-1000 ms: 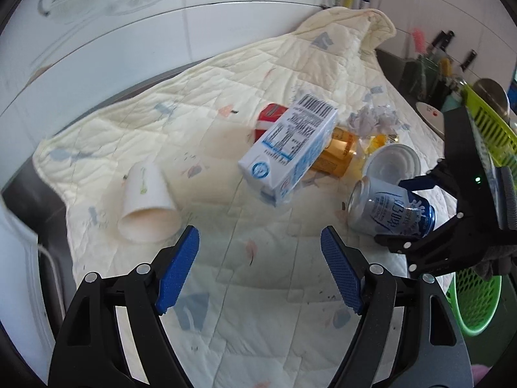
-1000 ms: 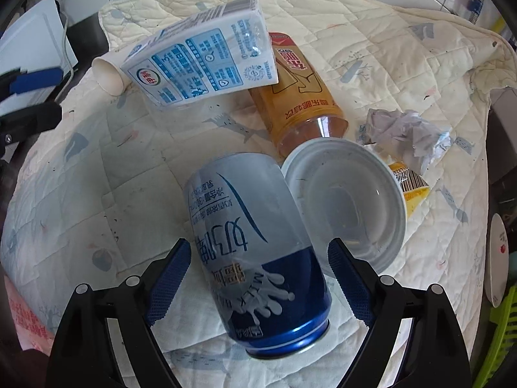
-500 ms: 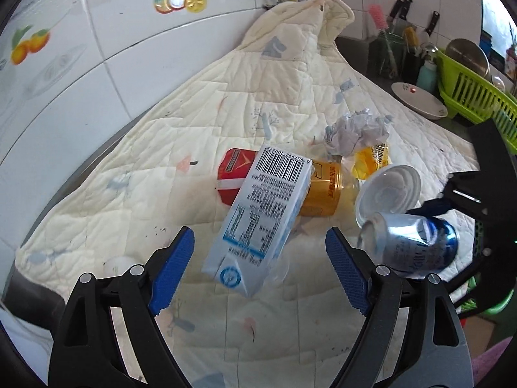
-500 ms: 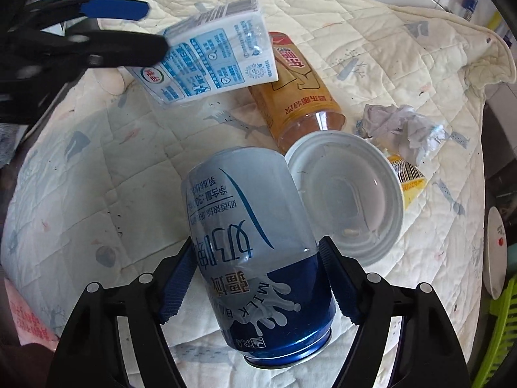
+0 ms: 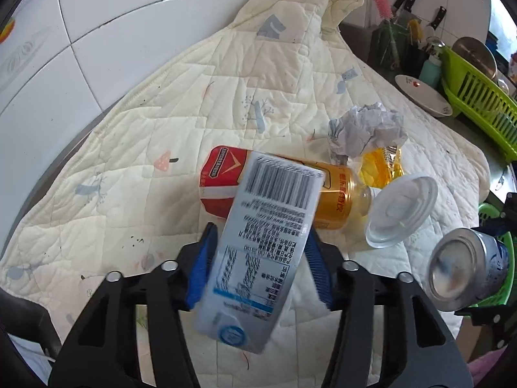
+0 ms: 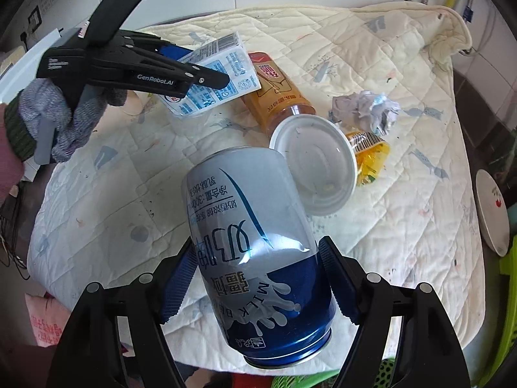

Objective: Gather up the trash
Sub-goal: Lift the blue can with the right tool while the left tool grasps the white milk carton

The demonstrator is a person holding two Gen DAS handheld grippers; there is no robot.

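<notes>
Left wrist: left gripper point(image 5: 258, 266) clamps the milk carton point(image 5: 258, 252) between its blue pads, lifted off the quilt point(image 5: 194, 113) (barcode end forward); right wrist: right gripper point(image 6: 258, 283) grips the milk can point(image 6: 258, 252), base toward camera, held above the quilt.

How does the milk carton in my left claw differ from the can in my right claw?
The milk carton is a flat-sided box, white and light blue with a barcode; the can is a round cylinder, grey over dark blue. The left claw holds the carton over the quilt; the right claw holds the can near the quilt's edge. Both are gripped and lifted.
</notes>
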